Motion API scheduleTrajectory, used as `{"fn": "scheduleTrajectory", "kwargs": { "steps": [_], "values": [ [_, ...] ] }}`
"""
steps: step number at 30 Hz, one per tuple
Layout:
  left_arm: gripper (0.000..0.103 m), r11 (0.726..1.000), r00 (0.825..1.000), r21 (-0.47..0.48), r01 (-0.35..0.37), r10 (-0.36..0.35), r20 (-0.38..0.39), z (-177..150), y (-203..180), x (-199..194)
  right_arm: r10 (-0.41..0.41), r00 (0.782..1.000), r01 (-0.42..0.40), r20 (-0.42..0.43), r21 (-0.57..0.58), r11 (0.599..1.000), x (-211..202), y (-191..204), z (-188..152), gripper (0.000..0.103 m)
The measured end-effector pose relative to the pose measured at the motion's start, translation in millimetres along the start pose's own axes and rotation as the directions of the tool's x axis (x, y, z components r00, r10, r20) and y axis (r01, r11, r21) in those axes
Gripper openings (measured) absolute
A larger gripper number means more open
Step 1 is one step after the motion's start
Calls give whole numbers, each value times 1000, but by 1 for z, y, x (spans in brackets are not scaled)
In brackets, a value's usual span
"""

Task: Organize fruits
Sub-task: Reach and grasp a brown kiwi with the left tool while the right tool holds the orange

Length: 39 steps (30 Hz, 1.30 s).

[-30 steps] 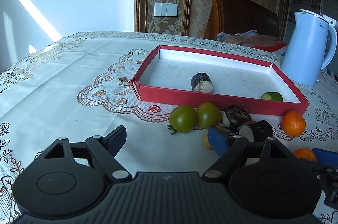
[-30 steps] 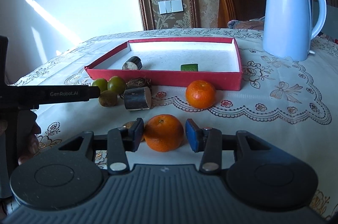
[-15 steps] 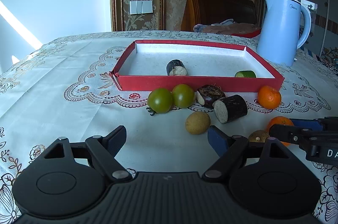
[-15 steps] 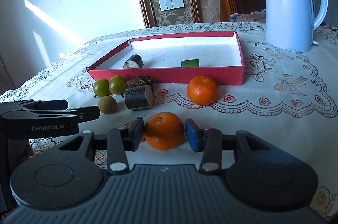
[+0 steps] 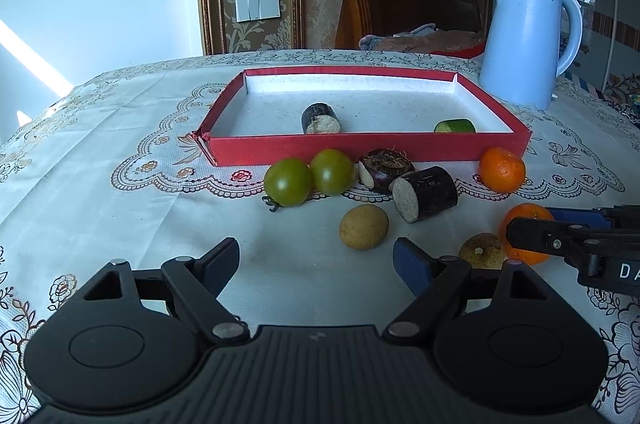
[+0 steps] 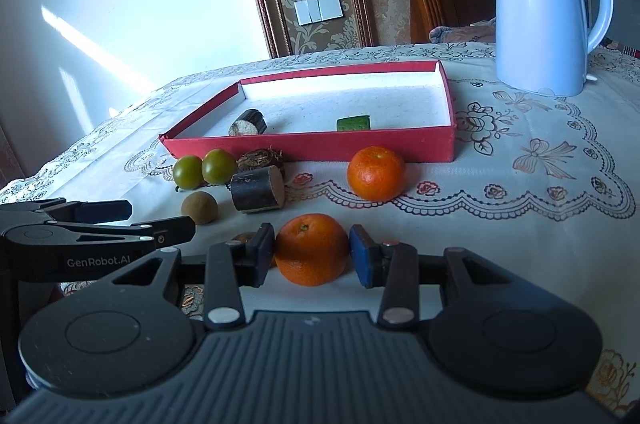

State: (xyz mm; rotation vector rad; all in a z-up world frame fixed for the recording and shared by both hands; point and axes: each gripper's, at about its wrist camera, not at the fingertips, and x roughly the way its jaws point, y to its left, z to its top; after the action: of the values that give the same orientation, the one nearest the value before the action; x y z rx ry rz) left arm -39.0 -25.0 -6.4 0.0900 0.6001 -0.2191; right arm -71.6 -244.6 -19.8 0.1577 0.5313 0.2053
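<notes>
An orange (image 6: 311,249) sits on the tablecloth between the blue pads of my right gripper (image 6: 312,254). The jaws are closing and both pads touch its sides. A second orange (image 6: 375,172) lies by the red tray (image 6: 320,148). The tray holds a dark cane piece (image 5: 320,118) and a green cucumber piece (image 5: 456,125). In front of the tray lie two green tomatoes (image 5: 288,182), two dark cane pieces (image 5: 424,188) and a tan round fruit (image 5: 363,226). My left gripper (image 5: 316,260) is open and empty, just short of that tan fruit.
A pale blue kettle (image 5: 524,40) stands on the table to the right behind the tray. Another small brown fruit (image 5: 482,251) lies between the two grippers. A wooden chair (image 5: 400,4) stands past the far table edge.
The left wrist view has levelled out and pulled back, so the tan fruit and more of the table show. The right pads have drawn in onto the orange.
</notes>
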Motion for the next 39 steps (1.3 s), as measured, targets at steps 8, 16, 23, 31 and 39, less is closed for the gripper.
{"fn": "scheduleTrajectory", "kwargs": {
  "steps": [8, 16, 23, 31, 39],
  "values": [
    [84, 1000, 1000, 29, -6, 6, 10, 0, -24, -4, -43, 999, 43, 2, -9, 999, -4, -5, 2, 39],
    [84, 999, 999, 30, -37, 36, 11, 2, -40, -3, -64, 998, 64, -14, -49, 997, -1, -2, 2, 39],
    [84, 999, 999, 10, -50, 50, 1, 2, -39, -1, -71, 997, 70, -14, -40, 997, 1, -4, 1, 39],
    [84, 999, 1000, 23, -24, 24, 7, 0, -39, -4, -67, 998, 67, 6, -10, 998, -5, -10, 1, 39],
    [84, 999, 1000, 48, 13, -14, 22, -2, -43, -7, -53, 998, 52, 31, 38, 998, -11, -21, -1, 39]
  ]
}}
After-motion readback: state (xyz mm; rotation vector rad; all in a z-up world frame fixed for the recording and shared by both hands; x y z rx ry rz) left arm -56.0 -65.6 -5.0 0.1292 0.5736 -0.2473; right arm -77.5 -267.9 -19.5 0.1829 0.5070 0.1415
